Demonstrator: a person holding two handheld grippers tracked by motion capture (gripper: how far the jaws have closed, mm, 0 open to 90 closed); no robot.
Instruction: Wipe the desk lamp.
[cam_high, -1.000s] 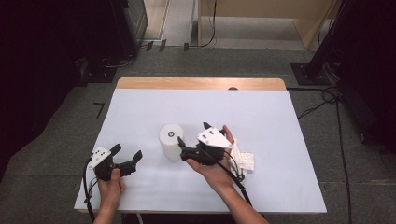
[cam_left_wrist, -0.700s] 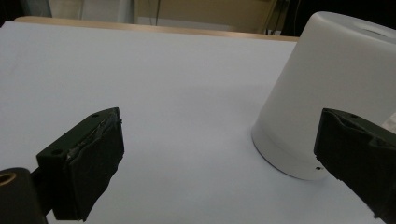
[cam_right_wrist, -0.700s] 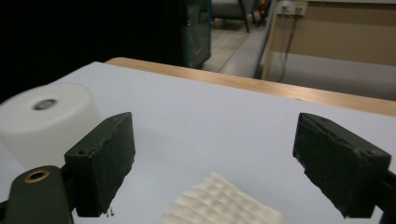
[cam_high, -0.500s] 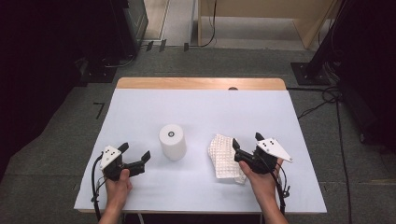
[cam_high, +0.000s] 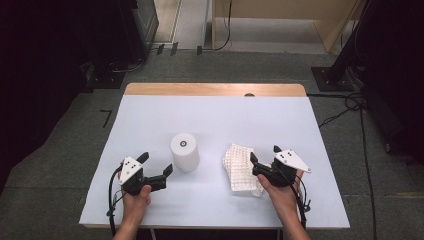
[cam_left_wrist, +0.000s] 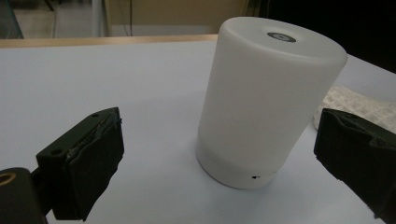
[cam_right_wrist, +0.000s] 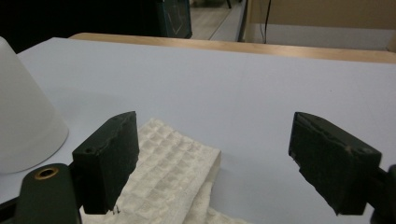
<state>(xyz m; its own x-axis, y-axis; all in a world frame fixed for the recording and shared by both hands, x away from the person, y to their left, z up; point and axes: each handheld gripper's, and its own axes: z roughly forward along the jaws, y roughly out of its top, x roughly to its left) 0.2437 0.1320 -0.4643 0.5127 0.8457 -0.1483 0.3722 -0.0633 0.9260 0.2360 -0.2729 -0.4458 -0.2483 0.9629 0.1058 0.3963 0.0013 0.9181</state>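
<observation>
1. two grippers sit low over the table (cam_high: 150, 120): the left gripper (cam_high: 156, 170) has its jaws spread, pointing at the white cylinder (cam_high: 184, 152) but apart from it.
2. right gripper (cam_high: 263, 161) has been closing slightly, jaws wide, nothing pinched; its left jaw hides part of the waffle cloth (cam_high: 239, 166).
3. cloth's near edge is cut off in the right gripper view.
4. dark room, grey carpet (cam_high: 60, 165), cables (cam_high: 350, 105).

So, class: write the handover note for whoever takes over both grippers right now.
Left gripper: open, aimed at the white cylinder, not touching it.
Right gripper: jaws wide, just been closing a little, holding nothing; one jaw over the folded white cloth.
Both things rest on the table, cylinder upright, cloth to its right.
Done: nothing gripped yet.
Left: probably grip the cloth and steady the cylinder.
</observation>
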